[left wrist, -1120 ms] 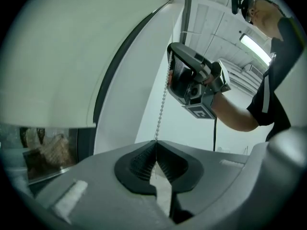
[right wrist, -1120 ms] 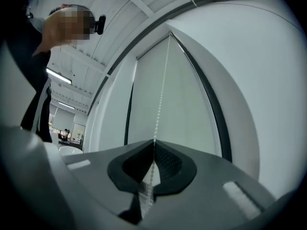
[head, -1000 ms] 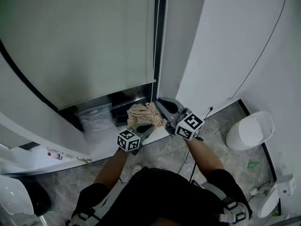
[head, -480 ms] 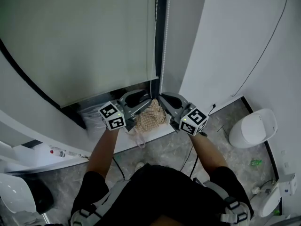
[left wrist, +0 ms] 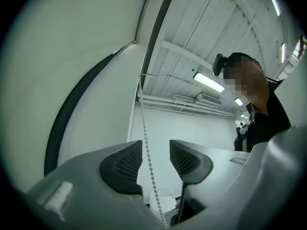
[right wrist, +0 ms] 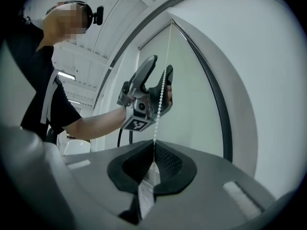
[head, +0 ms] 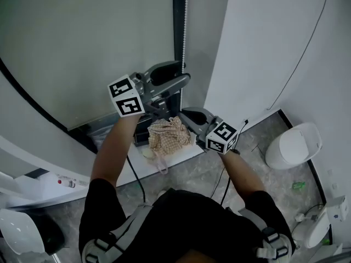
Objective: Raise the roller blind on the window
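Seemingly untouched, the bead chain (left wrist: 145, 128) hangs between the left tool's (left wrist: 156, 150) just-opened jaws.

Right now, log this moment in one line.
left gripper: just opened, bead chain between jaws | right gripper: shut on bead chain | roller blind: mostly down

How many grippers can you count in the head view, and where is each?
2. The left gripper is raised beside the bead chain, its jaws just opened with the chain running between them. The right gripper sits lower, shut on the same chain. None seem hidden.
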`<action>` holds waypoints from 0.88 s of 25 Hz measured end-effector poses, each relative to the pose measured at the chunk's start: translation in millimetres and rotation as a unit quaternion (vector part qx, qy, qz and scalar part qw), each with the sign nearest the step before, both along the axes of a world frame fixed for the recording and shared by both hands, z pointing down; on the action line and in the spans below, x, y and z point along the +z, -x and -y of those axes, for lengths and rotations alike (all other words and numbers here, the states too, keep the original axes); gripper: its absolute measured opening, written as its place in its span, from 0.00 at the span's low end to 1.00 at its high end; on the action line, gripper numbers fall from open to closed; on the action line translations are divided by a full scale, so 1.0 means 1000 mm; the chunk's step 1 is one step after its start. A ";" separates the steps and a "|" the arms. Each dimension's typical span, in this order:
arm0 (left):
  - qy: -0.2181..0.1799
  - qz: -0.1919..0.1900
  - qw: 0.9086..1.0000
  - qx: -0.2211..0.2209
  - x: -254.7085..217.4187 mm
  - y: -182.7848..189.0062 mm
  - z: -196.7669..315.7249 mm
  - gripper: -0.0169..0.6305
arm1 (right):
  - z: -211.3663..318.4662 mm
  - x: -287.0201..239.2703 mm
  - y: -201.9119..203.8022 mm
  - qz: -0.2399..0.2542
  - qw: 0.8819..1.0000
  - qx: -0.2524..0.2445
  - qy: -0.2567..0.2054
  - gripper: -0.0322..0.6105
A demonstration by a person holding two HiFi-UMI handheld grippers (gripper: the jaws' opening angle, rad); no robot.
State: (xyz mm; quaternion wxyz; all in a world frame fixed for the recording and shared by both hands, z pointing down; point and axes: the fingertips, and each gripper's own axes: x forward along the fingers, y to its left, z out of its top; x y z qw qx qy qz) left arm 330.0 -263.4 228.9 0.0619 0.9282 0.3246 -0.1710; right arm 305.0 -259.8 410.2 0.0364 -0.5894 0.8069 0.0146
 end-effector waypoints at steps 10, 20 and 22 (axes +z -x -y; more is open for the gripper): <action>0.038 -0.012 0.999 -0.015 -0.007 -0.011 0.004 0.05 | -0.002 0.008 -0.010 0.007 1.000 0.001 0.002 0.06; -0.036 0.045 0.996 -0.068 0.078 -0.013 0.006 0.05 | -0.010 0.090 -0.007 -0.004 0.996 -0.006 0.093 0.06; -0.042 0.078 0.994 -0.066 0.124 -0.015 -0.002 0.05 | -0.017 0.134 -0.004 -0.020 0.989 -0.012 0.147 0.06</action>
